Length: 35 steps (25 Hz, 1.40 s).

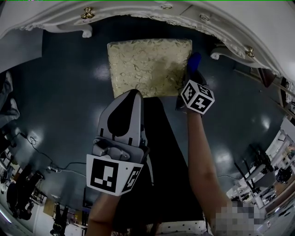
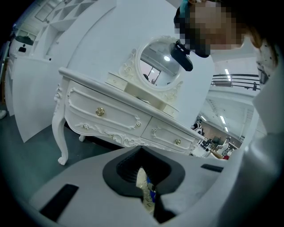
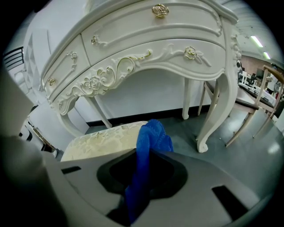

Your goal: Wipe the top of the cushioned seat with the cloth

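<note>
1. Dark, glossy floor (image 1: 60, 92) carries everything; a thin cable (image 1: 32, 140) trails across its far left side.
2. The pale grey left gripper (image 1: 133, 93) sits left of centre in the head view, its tip over the near edge of the cushioned seat (image 1: 147, 64), close to the near-left corner. Its fingers are pressed together with only a thin slit between them, and they hold nothing.
3. The seat, covered in cream-gold leaf-patterned fabric, stands on the floor just under the front edge of a white carved dressing table (image 1: 138, 11) with gold knobs. The left gripper view shows an oval mirror (image 2: 159, 66) on top of that piece.
4. The blue cloth (image 1: 194, 61) lies at the seat's right edge, about halfway along it. It is clamped between the fingers of the right gripper (image 1: 190, 79), with a bunched end standing up past the fingertips. Whether the cloth touches the fabric cannot be made out. This gripper is beside the seat's near-right corner.
</note>
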Motion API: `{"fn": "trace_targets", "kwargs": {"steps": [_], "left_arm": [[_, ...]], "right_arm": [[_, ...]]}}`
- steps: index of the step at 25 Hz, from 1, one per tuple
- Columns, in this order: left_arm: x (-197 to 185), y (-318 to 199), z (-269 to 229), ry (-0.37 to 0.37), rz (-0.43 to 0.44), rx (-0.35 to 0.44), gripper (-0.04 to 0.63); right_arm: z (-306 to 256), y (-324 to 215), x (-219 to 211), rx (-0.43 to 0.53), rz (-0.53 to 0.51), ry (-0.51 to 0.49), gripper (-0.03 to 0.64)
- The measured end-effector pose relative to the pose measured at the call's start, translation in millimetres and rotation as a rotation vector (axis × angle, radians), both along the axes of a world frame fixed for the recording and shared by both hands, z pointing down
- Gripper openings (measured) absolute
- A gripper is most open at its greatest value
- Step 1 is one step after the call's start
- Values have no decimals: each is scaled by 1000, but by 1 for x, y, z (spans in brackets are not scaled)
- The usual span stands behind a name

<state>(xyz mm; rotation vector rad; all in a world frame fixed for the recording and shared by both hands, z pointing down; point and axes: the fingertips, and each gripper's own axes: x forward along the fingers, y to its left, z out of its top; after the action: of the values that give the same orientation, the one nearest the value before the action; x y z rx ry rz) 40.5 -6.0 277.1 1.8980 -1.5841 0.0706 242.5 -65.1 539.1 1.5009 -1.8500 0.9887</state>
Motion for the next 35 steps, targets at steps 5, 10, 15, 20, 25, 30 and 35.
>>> {"fn": "trace_targets", "kwargs": {"steps": [5, 10, 15, 20, 25, 30, 35], "left_arm": [[-3, -1, -2, 3, -10, 0, -4], [2, -4, -2, 5, 2, 2, -4], [7, -6, -2, 8, 19, 2, -3], [8, -5, -3, 10, 24, 1, -3], [-1, -3, -6, 7, 3, 6, -3], [-10, 1, -7, 7, -21, 7, -3], [-18, 5, -7, 8, -45, 8, -4]], "right_arm": [[-3, 3, -8, 6, -1, -13, 77], [-4, 4, -15, 7, -13, -20, 77], [-5, 6, -23, 13, -32, -25, 77], [-6, 8, -32, 23, -45, -19, 77], [-6, 12, -49, 24, -83, -25, 77], [-6, 16, -63, 28, -119, -6, 77], [-6, 17, -67, 29, -111, -4, 77]]}}
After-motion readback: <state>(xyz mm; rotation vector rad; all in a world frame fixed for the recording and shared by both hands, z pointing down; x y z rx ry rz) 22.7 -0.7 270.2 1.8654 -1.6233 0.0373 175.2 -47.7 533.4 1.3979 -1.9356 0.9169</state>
